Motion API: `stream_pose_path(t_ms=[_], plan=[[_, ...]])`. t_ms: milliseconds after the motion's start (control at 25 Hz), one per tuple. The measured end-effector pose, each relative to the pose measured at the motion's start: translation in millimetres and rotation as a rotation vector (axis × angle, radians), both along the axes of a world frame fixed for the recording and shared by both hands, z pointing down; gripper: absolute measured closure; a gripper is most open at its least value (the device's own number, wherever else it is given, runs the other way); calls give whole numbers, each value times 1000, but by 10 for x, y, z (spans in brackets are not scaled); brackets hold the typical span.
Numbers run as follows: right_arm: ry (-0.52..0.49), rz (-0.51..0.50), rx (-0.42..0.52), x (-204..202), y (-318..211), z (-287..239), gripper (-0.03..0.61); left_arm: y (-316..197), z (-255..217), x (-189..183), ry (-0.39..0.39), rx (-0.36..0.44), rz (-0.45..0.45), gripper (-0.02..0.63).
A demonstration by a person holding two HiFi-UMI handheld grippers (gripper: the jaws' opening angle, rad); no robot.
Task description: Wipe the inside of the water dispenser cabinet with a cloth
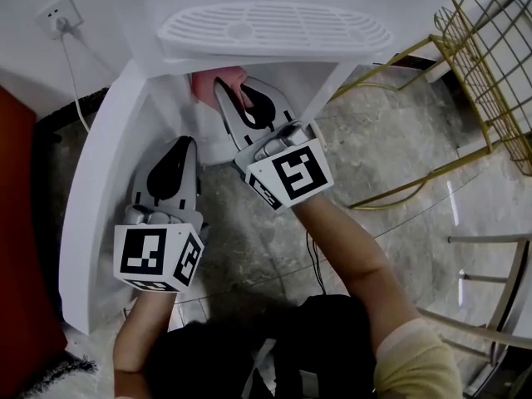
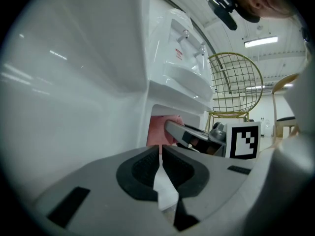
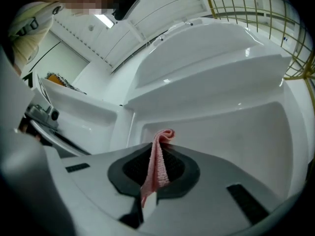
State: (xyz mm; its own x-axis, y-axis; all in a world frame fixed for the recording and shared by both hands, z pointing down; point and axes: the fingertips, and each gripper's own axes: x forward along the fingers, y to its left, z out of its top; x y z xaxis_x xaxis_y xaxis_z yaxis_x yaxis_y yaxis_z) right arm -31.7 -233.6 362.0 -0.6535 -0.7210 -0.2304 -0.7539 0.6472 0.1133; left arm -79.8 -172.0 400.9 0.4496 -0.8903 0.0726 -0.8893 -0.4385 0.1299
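In head view most of the cloth (image 1: 206, 88) is hidden by right gripper (image 1: 237, 90) & dispenser tray (image 1: 274, 30), cabinet (image 1: 170, 106) inside too.

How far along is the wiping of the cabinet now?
Done: the door stands open and the right claw is shut on the pink cloth. In hand: the cloth is at the cabinet mouth; contact with a wall cannot be told. The left claw is shut, empty, beside the door. Left: the wiping itself; the white walls show no wiped part.
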Motion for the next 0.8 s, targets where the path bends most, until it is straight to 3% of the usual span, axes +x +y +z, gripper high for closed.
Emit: stream_pose_path(t_ms=[480, 800], plan=[[39, -133, -136, -333, -124, 417, 552, -6, 110, 26, 7, -11, 8, 584], [82, -153, -201, -355, -103, 737, 552, -22, 151, 11, 8, -22, 2, 584]])
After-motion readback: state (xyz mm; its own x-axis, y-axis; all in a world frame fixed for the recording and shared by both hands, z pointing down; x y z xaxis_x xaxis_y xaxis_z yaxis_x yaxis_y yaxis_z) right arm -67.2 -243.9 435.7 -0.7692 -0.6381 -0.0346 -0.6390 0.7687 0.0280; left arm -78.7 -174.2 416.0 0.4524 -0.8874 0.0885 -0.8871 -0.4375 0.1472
